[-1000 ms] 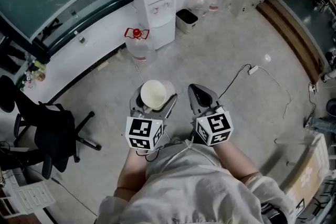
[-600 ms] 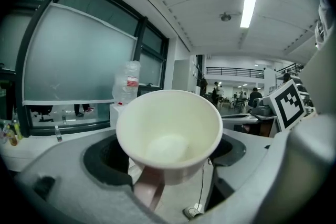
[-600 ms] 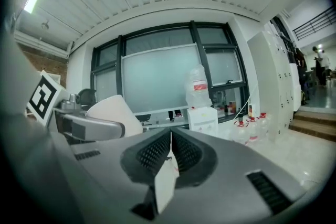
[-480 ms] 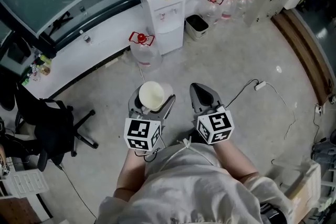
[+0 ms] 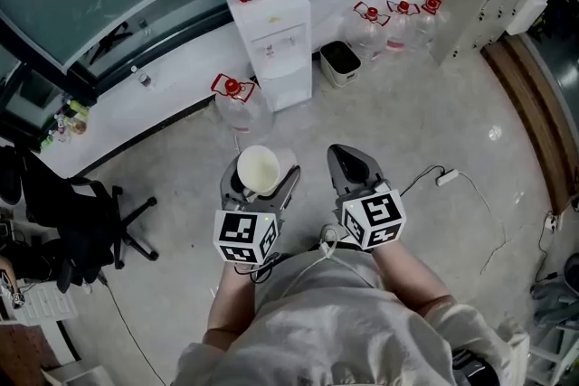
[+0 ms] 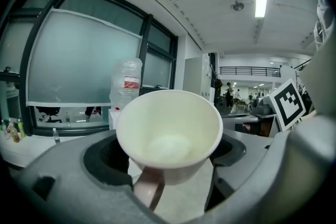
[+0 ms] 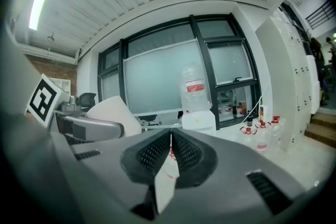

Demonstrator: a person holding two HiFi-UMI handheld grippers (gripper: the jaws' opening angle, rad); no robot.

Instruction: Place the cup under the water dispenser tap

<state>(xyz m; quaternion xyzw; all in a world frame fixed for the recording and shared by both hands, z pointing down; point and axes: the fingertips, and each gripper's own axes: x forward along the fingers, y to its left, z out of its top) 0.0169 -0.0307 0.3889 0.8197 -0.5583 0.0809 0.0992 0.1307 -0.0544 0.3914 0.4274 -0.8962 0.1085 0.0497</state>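
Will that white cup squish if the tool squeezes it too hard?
Probably. The cup looks like thin paper, so its wall would likely dent. It is empty, so likely very light. Its base is narrower than its rim, so it may tip easily once set down.

Left claw [image 6: 169, 161] clamped on white cup [image 6: 169, 131], water bottle [image 6: 126, 83] behind it

Bare floor [image 5: 407, 122] across mid-frame, from the cup [image 5: 257, 167] clamped in the left gripper [image 5: 262, 176] up to the water dispenser [image 5: 271, 32]. Partly blocked just left of that line by a large bottle [image 5: 242, 108] standing at the dispenser's foot. Hemmed in right of the dispenser by a bin [image 5: 341, 63] and more bottles [image 5: 389, 18]. At the left edge, a chair [image 5: 81, 226]; at right, a loose cable [image 5: 457, 185] on the floor.
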